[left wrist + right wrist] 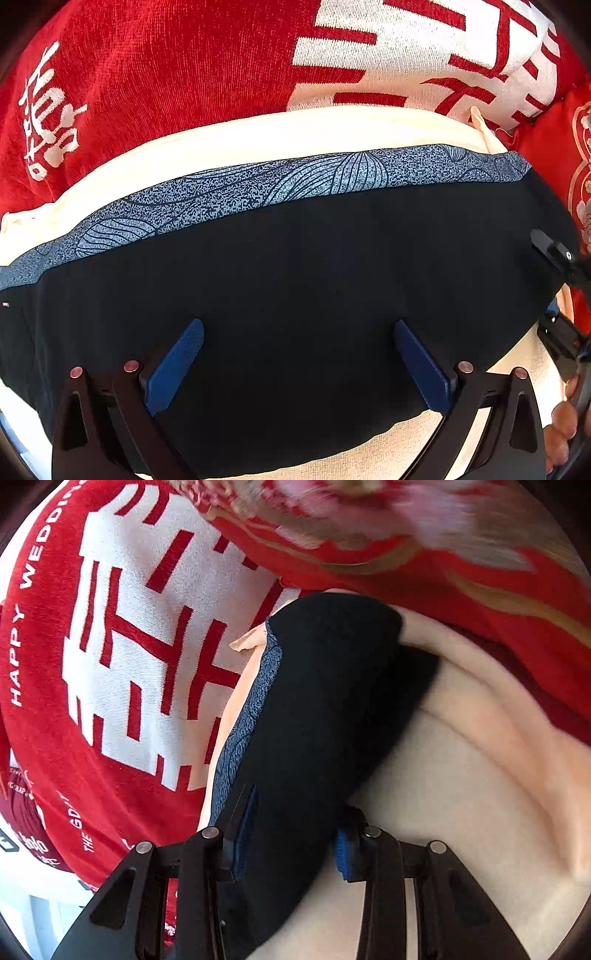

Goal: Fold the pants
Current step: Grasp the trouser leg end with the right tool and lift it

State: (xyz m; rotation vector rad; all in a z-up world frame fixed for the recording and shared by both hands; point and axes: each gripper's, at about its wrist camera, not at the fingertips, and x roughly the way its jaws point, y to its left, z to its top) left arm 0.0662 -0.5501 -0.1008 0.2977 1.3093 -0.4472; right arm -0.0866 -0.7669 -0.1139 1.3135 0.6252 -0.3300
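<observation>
Right gripper (pixel 291 834) — clamped on a thick bundle of the dark pants (pixel 325 709), blue pads (pixel 245 834) pressed into both sides. Left gripper (pixel 299 365) — jaws wide apart, poised over the flat pants panel, holding nothing. Pants lie folded on a cream blanket (pixel 461 775), their blue patterned band (pixel 280 188) toward 12 o'clock in the left view; a red wedding throw (pixel 155 74) lies beyond. Judged step: mid-fold, the right end gathered. Next move calls for carrying that end across while the left pins the panel.
</observation>
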